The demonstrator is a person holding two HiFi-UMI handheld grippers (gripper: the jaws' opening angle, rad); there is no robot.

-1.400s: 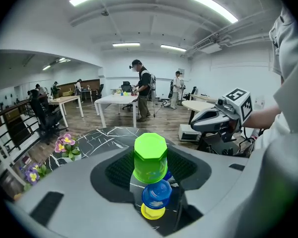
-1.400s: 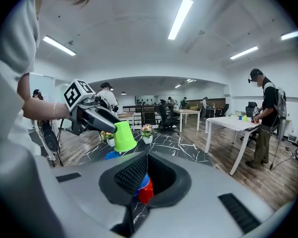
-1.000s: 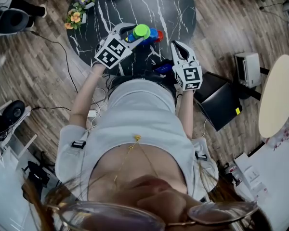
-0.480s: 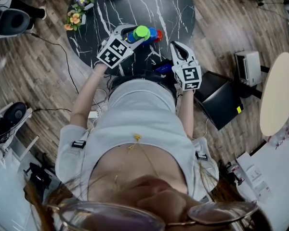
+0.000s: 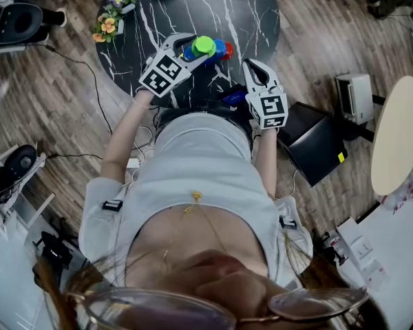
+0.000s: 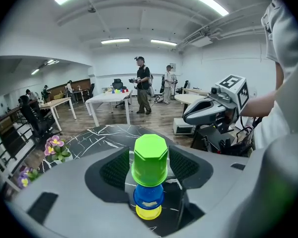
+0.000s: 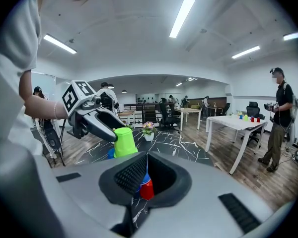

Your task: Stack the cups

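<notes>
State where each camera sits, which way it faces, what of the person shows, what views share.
Head view: on the head, steeply down at the black table; torso, arms show.
Left gripper view: on the left claw, along its jaws, which have just been opening with the green cup between them; right sleeve shows.
Right gripper view: on the shut right claw, toward the red cup; left sleeve shows.
All three share the green cup.

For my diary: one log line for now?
left tongs: just opening around green cup | right tongs: shut | green cup tops blue cup
</notes>
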